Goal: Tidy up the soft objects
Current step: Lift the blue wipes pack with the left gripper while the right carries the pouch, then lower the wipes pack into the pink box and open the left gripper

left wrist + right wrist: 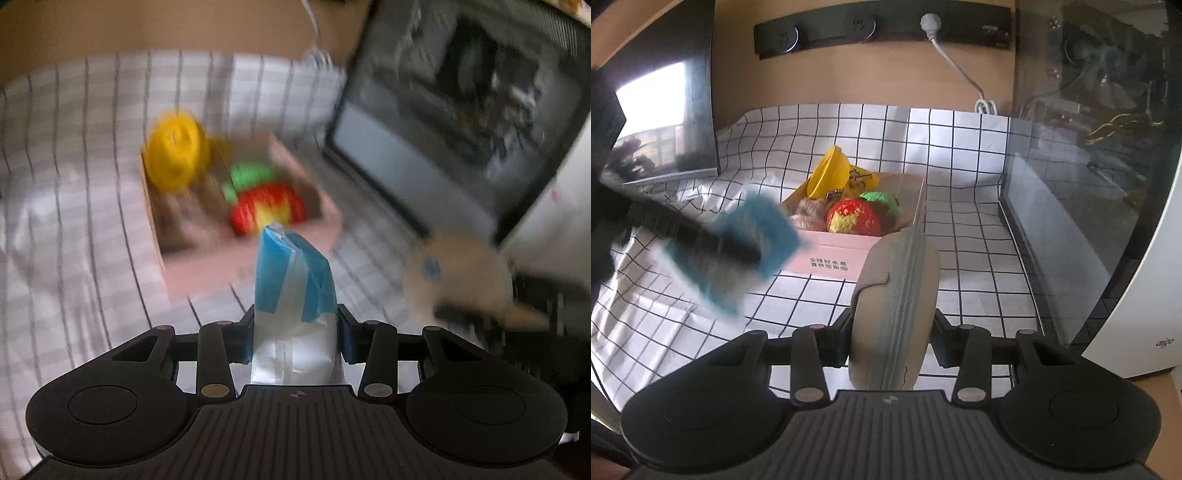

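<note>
The box (864, 243) lies ahead of both grippers, on the checked cloth (960, 147).

The left gripper (295, 332) is closed on a blue-white pack (291, 273), whose long axis points at the box.

The right gripper (892, 343) clamps a beige zip pouch (897, 295), standing on edge, just before the box's near wall, so it seems nearer.

Both grippers gripping soft items, angled downward.

Left gripper (295, 332) is pointing down toward the surface, its jaws pressing on either side of a blue-and-white packet (295, 280) that is standing up between them; its view is motion-blurred. Right gripper (892, 332) is tilting down less steeply, jaws clamping a beige zippered pouch (895, 302) held edge-on, zipper facing the camera. Left gripper is also showing blurred in the right wrist view.
</note>
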Demonstrator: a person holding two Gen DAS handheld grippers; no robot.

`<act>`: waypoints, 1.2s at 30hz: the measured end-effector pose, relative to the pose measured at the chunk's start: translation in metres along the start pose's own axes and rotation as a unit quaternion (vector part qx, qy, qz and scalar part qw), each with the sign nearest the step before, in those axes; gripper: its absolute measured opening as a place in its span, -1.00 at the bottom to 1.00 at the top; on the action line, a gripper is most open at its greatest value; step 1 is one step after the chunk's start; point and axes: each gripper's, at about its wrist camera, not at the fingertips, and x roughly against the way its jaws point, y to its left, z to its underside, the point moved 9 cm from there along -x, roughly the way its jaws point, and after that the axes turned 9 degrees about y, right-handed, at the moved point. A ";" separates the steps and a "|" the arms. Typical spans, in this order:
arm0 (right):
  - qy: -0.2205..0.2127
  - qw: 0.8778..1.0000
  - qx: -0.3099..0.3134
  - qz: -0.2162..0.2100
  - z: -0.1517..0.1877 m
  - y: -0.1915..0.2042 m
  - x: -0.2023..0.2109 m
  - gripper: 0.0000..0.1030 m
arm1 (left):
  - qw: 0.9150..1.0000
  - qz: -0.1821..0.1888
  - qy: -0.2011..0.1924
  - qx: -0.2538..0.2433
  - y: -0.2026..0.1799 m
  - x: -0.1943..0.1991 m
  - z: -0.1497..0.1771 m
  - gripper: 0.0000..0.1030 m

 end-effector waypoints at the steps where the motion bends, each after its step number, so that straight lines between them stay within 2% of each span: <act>1: -0.001 1.000 -0.001 0.000 0.001 0.001 0.001 -0.19 | 1.000 -0.003 -0.013 0.000 0.003 0.005 -0.010 -0.11; 6: 0.001 1.000 -0.008 -0.002 0.008 0.005 0.002 -0.19 | 0.995 0.008 -0.093 0.029 0.023 0.020 -0.076 -0.10; 8: 0.005 1.000 -0.006 0.000 0.010 0.007 0.001 -0.19 | 0.990 0.031 -0.128 0.044 0.032 0.013 -0.106 -0.09; 10: 0.004 1.000 -0.002 0.005 0.011 0.007 0.003 -0.19 | 0.987 0.054 -0.132 0.071 0.046 -0.008 -0.126 -0.08; 11: 0.002 1.000 -0.001 0.008 0.011 0.007 0.005 -0.19 | 0.987 0.052 -0.116 0.094 0.058 -0.026 -0.130 -0.10; 13: -0.001 1.000 -0.005 0.014 0.013 0.003 0.009 -0.19 | 0.989 0.015 -0.080 0.125 0.075 -0.055 -0.130 -0.07; 14: 0.001 1.000 -0.011 0.017 0.014 0.000 0.009 -0.19 | 0.989 -0.016 -0.073 0.129 0.084 -0.063 -0.127 -0.05; 16: 0.010 1.000 -0.021 0.020 0.018 -0.005 0.006 -0.19 | 0.989 -0.033 -0.077 0.119 0.088 -0.064 -0.125 -0.05; 19: 0.020 0.999 -0.030 0.024 0.021 -0.009 0.000 -0.19 | 0.987 -0.026 -0.105 0.117 0.086 -0.042 -0.127 -0.05; 22: 0.019 0.999 -0.032 0.026 0.019 -0.008 -0.004 -0.19 | 0.984 -0.035 -0.138 0.109 0.086 -0.011 -0.128 -0.06; 25: 0.015 0.999 -0.027 0.028 0.011 -0.006 -0.009 -0.19 | 0.985 -0.009 -0.137 0.109 0.082 0.006 -0.123 -0.16; 27: 0.012 0.999 -0.017 0.032 0.002 -0.006 -0.013 -0.19 | 0.988 0.001 -0.113 0.102 0.074 -0.003 -0.116 -0.42; 29: 0.000 0.999 0.000 0.041 -0.013 -0.007 -0.015 -0.19 | 0.992 -0.005 -0.075 0.103 0.074 -0.026 -0.109 -0.52; 32: -0.032 0.998 0.031 0.051 -0.051 -0.008 -0.013 -0.19 | 0.992 -0.014 -0.052 0.117 0.083 -0.055 -0.101 -0.52; 36: -0.079 0.991 0.082 0.067 -0.114 -0.004 -0.023 -0.19 | 0.985 0.018 -0.065 0.156 0.097 -0.064 -0.101 -0.48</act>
